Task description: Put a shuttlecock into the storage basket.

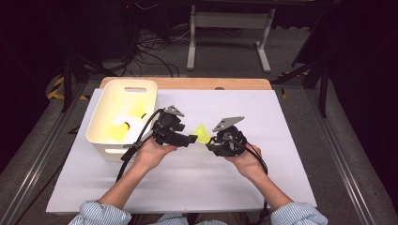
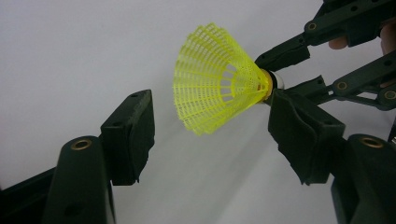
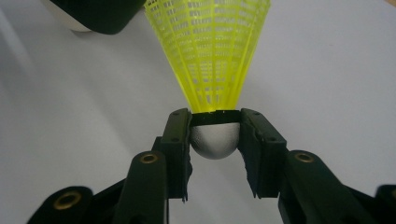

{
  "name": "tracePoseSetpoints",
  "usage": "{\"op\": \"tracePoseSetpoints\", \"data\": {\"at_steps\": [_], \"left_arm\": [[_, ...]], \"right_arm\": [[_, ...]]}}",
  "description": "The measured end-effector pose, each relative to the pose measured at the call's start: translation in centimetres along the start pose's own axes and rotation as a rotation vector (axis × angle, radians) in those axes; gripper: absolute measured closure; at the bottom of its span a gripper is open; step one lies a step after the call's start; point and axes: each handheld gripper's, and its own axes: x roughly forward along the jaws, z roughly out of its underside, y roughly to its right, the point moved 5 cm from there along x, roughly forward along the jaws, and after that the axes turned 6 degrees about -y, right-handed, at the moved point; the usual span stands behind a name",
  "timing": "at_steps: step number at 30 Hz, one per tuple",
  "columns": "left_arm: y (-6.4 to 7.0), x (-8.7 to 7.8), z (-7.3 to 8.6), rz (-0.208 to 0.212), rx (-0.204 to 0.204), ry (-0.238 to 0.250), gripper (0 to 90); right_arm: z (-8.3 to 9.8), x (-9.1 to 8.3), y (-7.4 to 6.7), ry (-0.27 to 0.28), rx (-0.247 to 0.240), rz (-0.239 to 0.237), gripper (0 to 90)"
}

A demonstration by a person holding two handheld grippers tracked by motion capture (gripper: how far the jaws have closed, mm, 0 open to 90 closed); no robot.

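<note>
A yellow plastic shuttlecock [image 1: 202,133] with a white cork hangs above the middle of the white table between my two grippers. My right gripper [image 3: 215,140] is shut on the cork, and the mesh skirt [image 3: 210,46] points away from it toward the left hand. In the left gripper view the skirt [image 2: 215,86] sits between and just beyond my left gripper's [image 2: 215,135] jaws, which stand wide apart and do not touch it. The right gripper [image 2: 280,77] comes in from the upper right there, pinching the cork. From above, the left gripper [image 1: 190,139] faces the right gripper [image 1: 213,140] closely.
A white plastic bin [image 1: 104,149] stands at the table's back left, right beside my left hand, with yellow shuttlecocks [image 1: 119,131] in it. The white tabletop [image 1: 187,183] lies under both hands. Cables and a metal stand's legs [image 1: 230,37] are on the floor beyond the table.
</note>
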Motion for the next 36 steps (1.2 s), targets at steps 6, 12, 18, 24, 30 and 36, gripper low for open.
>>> {"op": "tracePoseSetpoints", "data": {"at_steps": [6,12,18,24,30,36], "left_arm": [[-0.2,0.3,0.3,0.001,0.006,-0.021,39.6],[-0.3,0.3,0.4,0.032,-0.001,-0.025,52.9],[-0.2,0.3,0.5,0.052,0.013,-0.036,66.3],[0.0,0.2,0.5,0.055,0.033,-0.029,82.0],[0.2,0.1,0.5,0.052,0.045,-0.03,87.6],[0.3,0.1,0.5,0.05,0.054,-0.039,89.1]], "right_arm": [[-0.4,0.2,-0.4,0.003,-0.012,-0.012,65.0],[-0.6,0.4,-0.7,-0.002,-0.018,-0.021,65.0],[-0.7,0.5,-0.9,-0.003,-0.019,-0.023,65.0],[-0.7,0.7,-0.8,-0.006,-0.019,-0.025,65.0],[-0.6,0.8,-0.8,-0.005,-0.015,-0.023,65.0],[-0.5,1.1,-0.9,-0.003,-0.017,-0.029,64.9]]}}
